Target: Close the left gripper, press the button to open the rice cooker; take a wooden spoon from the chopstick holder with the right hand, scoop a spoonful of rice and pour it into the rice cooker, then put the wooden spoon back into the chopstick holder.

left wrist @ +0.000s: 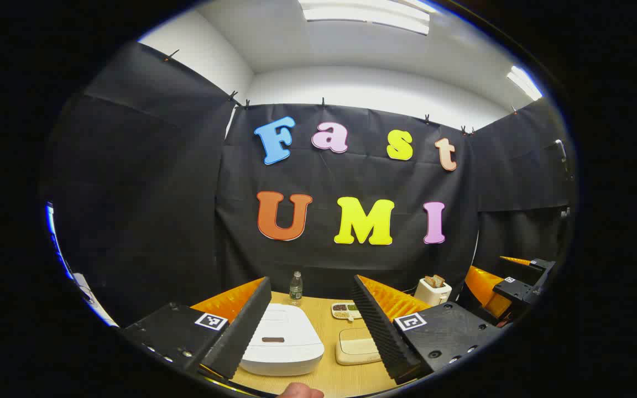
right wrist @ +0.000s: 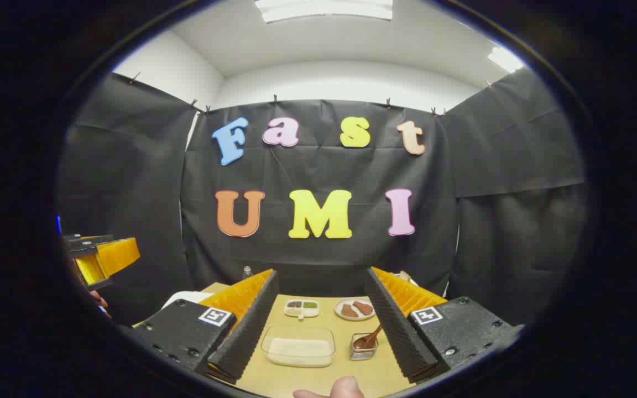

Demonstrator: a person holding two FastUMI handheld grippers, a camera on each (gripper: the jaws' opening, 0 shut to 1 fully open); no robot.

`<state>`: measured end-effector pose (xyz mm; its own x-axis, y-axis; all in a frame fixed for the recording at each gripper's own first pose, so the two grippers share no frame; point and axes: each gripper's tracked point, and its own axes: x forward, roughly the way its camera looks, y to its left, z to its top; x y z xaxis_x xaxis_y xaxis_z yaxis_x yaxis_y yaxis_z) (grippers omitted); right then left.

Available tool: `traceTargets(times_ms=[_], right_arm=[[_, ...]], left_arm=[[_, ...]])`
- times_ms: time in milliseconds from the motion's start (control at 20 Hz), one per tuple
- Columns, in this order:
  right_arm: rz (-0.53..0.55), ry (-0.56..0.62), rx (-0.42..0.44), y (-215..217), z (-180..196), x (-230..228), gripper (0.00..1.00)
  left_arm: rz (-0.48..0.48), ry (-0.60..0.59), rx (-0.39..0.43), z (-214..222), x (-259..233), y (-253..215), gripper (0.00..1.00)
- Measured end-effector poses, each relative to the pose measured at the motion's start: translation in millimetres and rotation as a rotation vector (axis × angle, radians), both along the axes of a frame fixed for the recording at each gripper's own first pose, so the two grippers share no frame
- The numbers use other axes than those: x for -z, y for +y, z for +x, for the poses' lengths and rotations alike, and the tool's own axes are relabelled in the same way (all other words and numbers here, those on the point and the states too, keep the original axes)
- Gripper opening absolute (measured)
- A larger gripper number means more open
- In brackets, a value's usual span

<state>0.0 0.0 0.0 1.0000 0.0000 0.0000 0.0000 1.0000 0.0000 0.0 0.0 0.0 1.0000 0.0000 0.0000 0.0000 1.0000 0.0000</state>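
A white rice cooker [left wrist: 282,340] sits on the wooden table with its lid down, just below and ahead of my left gripper [left wrist: 312,284], which is open and holds nothing. To its right lies a clear container of rice [left wrist: 357,348]. In the right gripper view the rice container [right wrist: 299,345] lies between the fingers of my open right gripper [right wrist: 321,273]. To its right, beside the right finger, a small chopstick holder [right wrist: 361,352] has a wooden spoon [right wrist: 371,337] leaning in it. A white edge of the rice cooker [right wrist: 186,298] shows past the left finger.
A water bottle [left wrist: 296,287] and a toaster [left wrist: 433,290] stand at the table's back. A small divided dish [right wrist: 301,307] and a plate of brown pieces [right wrist: 354,308] lie behind the rice container. The right gripper [left wrist: 517,282] hovers at the far right. A thumb [right wrist: 335,387] shows at the bottom.
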Motion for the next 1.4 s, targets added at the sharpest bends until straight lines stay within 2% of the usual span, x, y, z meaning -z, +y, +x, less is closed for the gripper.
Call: traceTargets(times_ms=[500, 1400], right_arm=[[-0.018, -0.012, 0.004, 4, -8, -5, 1.00], [0.015, 0.021, 0.011, 5, -18, 3, 1.00]], left_arm=[[-0.001, 0.010, -0.034, -5, 5, 18, 0.94], [0.013, 0.005, -0.078, -19, 12, 27, 0.94]])
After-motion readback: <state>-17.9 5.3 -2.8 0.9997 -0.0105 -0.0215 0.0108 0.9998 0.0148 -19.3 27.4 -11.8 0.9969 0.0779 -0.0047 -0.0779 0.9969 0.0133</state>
